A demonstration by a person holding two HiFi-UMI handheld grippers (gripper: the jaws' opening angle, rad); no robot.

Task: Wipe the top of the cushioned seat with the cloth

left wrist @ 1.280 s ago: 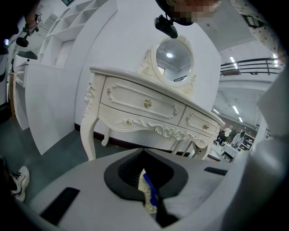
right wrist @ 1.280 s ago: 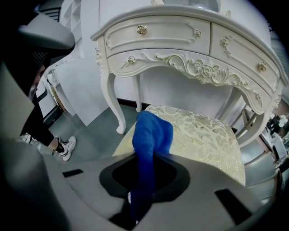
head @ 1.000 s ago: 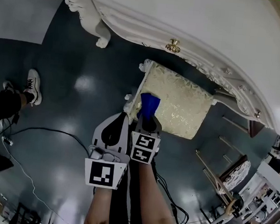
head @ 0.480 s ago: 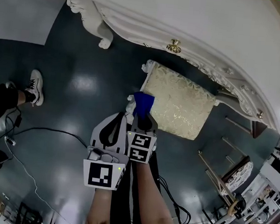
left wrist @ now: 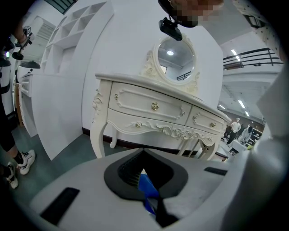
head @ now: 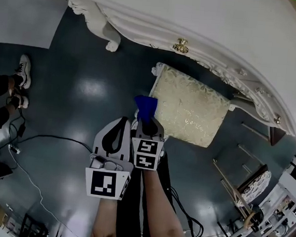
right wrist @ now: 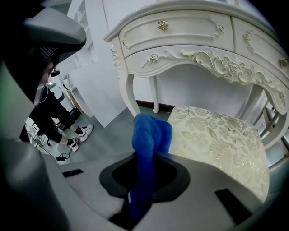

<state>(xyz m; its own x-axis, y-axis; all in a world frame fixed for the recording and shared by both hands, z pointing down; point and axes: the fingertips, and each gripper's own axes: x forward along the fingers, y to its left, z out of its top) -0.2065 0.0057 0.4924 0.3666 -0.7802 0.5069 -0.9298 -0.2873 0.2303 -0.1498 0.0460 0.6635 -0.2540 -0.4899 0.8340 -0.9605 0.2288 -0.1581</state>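
Note:
The cushioned seat (head: 190,111) has a cream floral top and stands in front of the white dressing table (head: 223,39). My right gripper (head: 147,123) is shut on the blue cloth (head: 145,107), which hangs just off the seat's left edge over the dark floor. In the right gripper view the cloth (right wrist: 149,135) rises from the jaws, with the seat (right wrist: 216,140) to its right. My left gripper (head: 122,120) sits close beside the right one, shut and holding nothing. In the left gripper view, its tips (left wrist: 143,155) meet, with a bit of blue cloth (left wrist: 146,187) showing behind them.
The dressing table's carved leg (head: 106,33) stands to the far left of the seat. A person's shoes (head: 22,72) and cables (head: 47,142) are on the floor at left. Wooden furniture (head: 248,185) crowds the right. A round mirror (left wrist: 174,56) tops the table.
My right gripper has drawn the blue cloth leftward, from the seat's left part to just off its edge. The person's shoes at left have shifted further left.

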